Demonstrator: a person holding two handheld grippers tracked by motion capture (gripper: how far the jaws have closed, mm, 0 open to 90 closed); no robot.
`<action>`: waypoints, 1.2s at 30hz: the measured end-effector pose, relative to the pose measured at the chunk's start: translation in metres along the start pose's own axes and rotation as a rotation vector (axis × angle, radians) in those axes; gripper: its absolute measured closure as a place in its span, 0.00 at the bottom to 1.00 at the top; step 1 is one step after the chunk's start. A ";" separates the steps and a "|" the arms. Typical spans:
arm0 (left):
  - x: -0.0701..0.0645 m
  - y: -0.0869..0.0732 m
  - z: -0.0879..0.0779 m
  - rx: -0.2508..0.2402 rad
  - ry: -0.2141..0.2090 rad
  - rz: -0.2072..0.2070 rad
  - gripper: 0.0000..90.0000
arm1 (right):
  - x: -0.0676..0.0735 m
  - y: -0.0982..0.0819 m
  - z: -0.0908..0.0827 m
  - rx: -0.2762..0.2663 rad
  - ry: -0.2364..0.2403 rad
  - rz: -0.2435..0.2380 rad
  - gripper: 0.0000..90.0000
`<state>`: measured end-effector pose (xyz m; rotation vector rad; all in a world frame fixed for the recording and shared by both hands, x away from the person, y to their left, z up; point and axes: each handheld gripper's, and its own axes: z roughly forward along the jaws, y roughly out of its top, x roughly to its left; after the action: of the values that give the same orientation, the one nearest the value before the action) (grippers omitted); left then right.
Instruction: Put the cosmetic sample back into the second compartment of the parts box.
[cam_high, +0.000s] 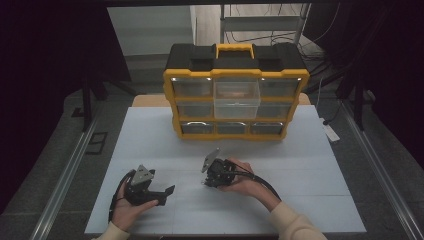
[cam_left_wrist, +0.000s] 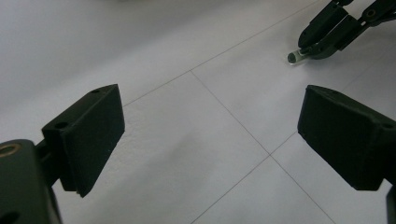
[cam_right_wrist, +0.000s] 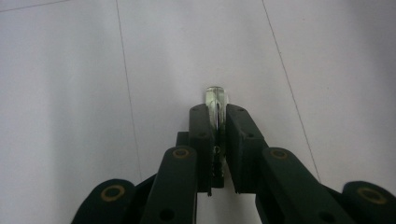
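A small clear glass-like tube (cam_right_wrist: 216, 98) lies on the white table, pinched between the jaws of my right gripper (cam_right_wrist: 217, 112), which is shut on it; its rounded end sticks out past the tips. From the left gripper view the same tube (cam_left_wrist: 294, 57) pokes out of the right gripper (cam_left_wrist: 322, 39) at the upper right. My left gripper (cam_left_wrist: 210, 135) is open, with bare table between its wide-set pads. In the high view the left gripper (cam_high: 167, 192) rests at the front left and the right gripper (cam_high: 207, 177) near the front middle.
A yellow and black drawer organiser (cam_high: 236, 90) stands at the back of the white table (cam_high: 300, 165), its middle top clear drawer (cam_high: 236, 97) pulled out. A dark floor and metal rails flank the table.
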<state>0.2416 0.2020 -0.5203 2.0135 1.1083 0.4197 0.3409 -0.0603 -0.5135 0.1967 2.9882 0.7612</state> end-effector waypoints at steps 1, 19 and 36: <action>0.000 0.000 0.000 0.000 0.001 0.001 0.09 | 0.000 0.000 0.000 -0.002 0.001 0.000 0.90; 0.001 0.000 -0.001 -0.005 0.002 0.000 0.09 | -0.002 -0.003 -0.024 -0.090 0.001 0.057 0.90; 0.001 0.000 -0.001 -0.003 0.001 -0.001 0.09 | -0.006 -0.010 -0.041 -0.148 -0.026 0.133 0.90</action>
<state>0.2416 0.2027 -0.5200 2.0096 1.1088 0.4218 0.3422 -0.0894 -0.4817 0.3977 2.9013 0.9809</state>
